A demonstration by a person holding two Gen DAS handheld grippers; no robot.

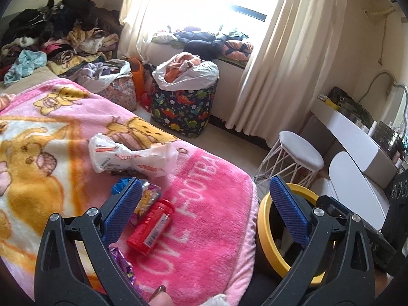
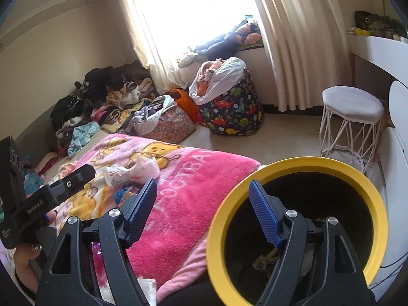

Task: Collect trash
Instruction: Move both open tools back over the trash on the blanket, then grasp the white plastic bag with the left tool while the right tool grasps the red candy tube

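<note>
Landmark: the pink blanket (image 1: 199,229) spread over the bed.

Left tongs (image 1: 206,201): blue pads wide apart, nothing between them, held above the near corner of the blanket.

Right tongs (image 2: 202,199): pads wide apart, empty, held over the blanket's right edge, the right pad in front of the bin's mouth.

Purple foil wrapper (image 1: 122,262): on the blanket at its nearest part, partly hidden behind the left tongs' arm.

Red bottle (image 1: 151,225): lying on its side on the blanket, just beyond the purple wrapper, beside the left pad.

Colourful snack packet (image 1: 149,195): on the blanket, touching the far end of the red bottle.

Blue scrap (image 1: 119,187): on the blanket just left of the snack packet, mostly hidden.

White plastic bag (image 1: 130,156): crumpled on the blanket, beyond the snack packet.

Yellow-rimmed bin (image 2: 374,204): just off the blanket's right edge, dark inside, with some scraps at the bottom.

White stool (image 2: 353,107): on the floor beyond the bin, well apart from the blanket.

Dinosaur-print basket (image 1: 183,109): on the floor past the blanket's far edge, stuffed with clothes.

Clothes pile (image 1: 51,33): heaped at the far left of the bed beyond the blanket.
</note>
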